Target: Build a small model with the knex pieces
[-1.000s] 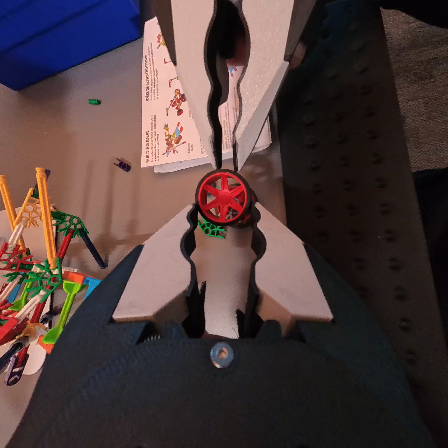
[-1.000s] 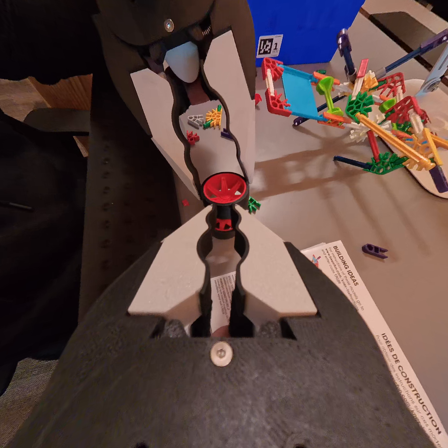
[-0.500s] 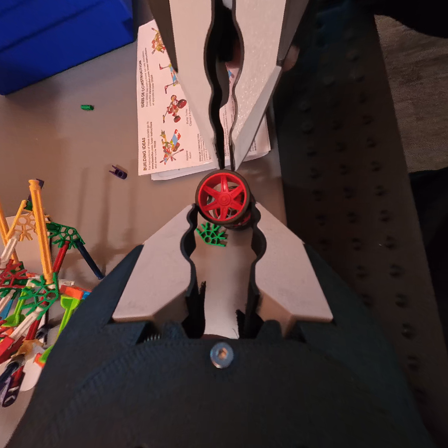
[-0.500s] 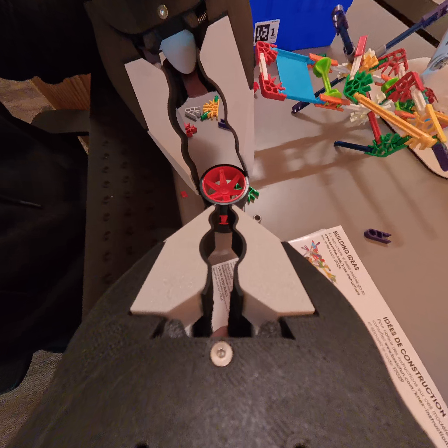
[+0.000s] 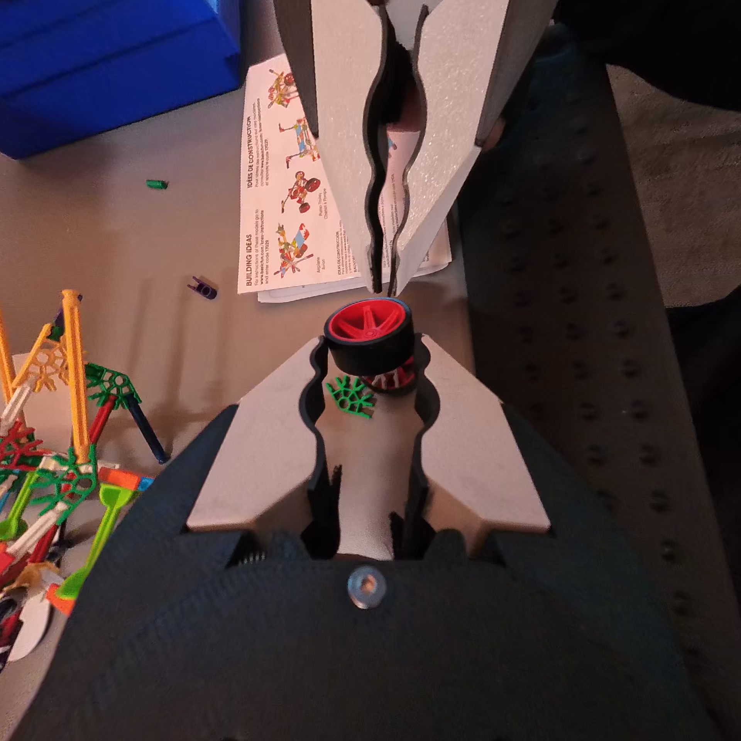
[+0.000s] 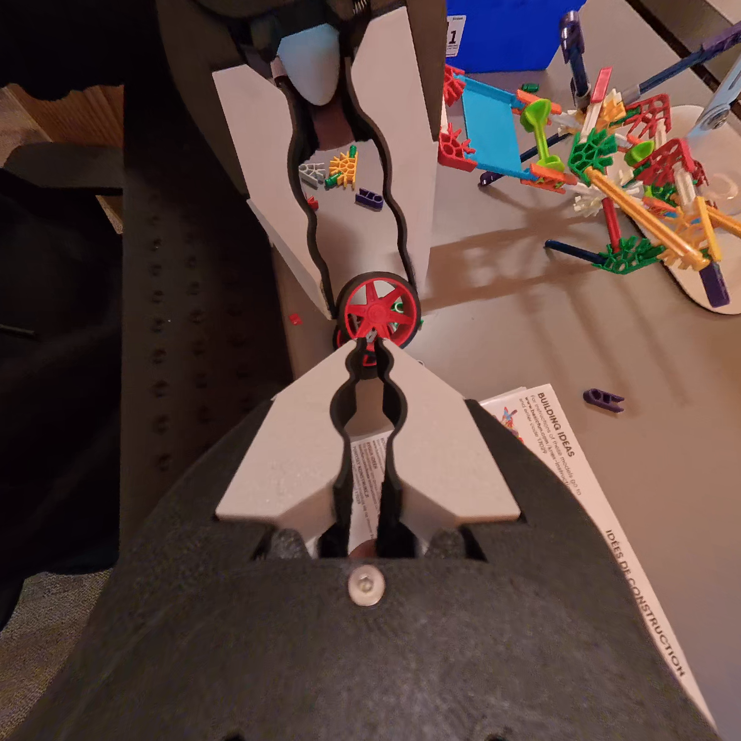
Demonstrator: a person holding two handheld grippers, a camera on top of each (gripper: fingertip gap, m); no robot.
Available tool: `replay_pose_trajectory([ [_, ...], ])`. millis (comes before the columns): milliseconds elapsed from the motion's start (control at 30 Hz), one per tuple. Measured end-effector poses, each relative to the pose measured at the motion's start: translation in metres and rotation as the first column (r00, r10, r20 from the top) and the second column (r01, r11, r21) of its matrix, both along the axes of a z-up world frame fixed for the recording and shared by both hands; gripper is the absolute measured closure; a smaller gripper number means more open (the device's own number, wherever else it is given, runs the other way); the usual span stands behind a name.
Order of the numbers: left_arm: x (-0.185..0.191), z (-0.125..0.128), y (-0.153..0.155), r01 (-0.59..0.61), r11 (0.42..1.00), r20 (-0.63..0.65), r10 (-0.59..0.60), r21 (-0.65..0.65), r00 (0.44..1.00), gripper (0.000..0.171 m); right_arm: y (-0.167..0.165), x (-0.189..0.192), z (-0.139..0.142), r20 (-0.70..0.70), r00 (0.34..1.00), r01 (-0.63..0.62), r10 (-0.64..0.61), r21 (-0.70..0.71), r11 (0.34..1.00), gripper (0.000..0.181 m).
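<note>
Between our two facing grippers sits a red-spoked toy wheel with a black tyre [image 5: 369,341]. Our left gripper [image 5: 371,347] pinches its tyre; our right gripper [image 6: 371,341], jaws nearly together, nips something red beside it, only visible from the right wrist. A green snowflake connector [image 5: 351,397] lies under the wheel, near the table's dark perforated edge strip [image 5: 561,361].
</note>
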State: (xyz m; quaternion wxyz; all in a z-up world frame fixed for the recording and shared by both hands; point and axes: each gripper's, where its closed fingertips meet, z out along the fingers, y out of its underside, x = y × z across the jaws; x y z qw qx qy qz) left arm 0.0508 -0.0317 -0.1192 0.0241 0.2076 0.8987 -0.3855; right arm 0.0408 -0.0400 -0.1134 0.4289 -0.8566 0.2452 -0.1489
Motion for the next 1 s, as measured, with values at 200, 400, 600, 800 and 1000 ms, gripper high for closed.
replay_pose_trajectory([
  [200, 0.001, -0.001, 0.005, -0.029, 0.997, -0.09, 0.022, -0.076, 0.996, 0.131, 0.004, 0.007, 0.006, -0.003, 1.0, -0.021, 0.021, -0.023, 1.0, 0.179],
  [400, 0.001, -0.005, 0.009, -0.037, 0.991, -0.122, 0.022, -0.127, 0.992, 0.131, 0.014, 0.01, 0.001, -0.015, 0.998, -0.054, 0.053, -0.059, 0.997, 0.179],
  [600, 0.002, -0.008, 0.015, -0.044, 0.989, -0.162, 0.021, -0.139, 0.987, 0.131, 0.028, 0.012, -0.005, -0.03, 0.995, -0.095, 0.092, -0.126, 0.987, 0.181],
  [800, 0.005, -0.011, 0.016, -0.04, 0.985, -0.109, 0.022, -0.167, 0.994, 0.132, 0.031, 0.02, -0.012, -0.06, 0.994, -0.097, 0.086, -0.22, 0.971, 0.181],
  [1000, 0.004, -0.013, 0.013, -0.024, 0.99, -0.075, 0.014, -0.14, 0.997, 0.133, 0.031, 0.015, -0.014, -0.091, 0.992, -0.099, 0.086, -0.152, 0.983, 0.181],
])
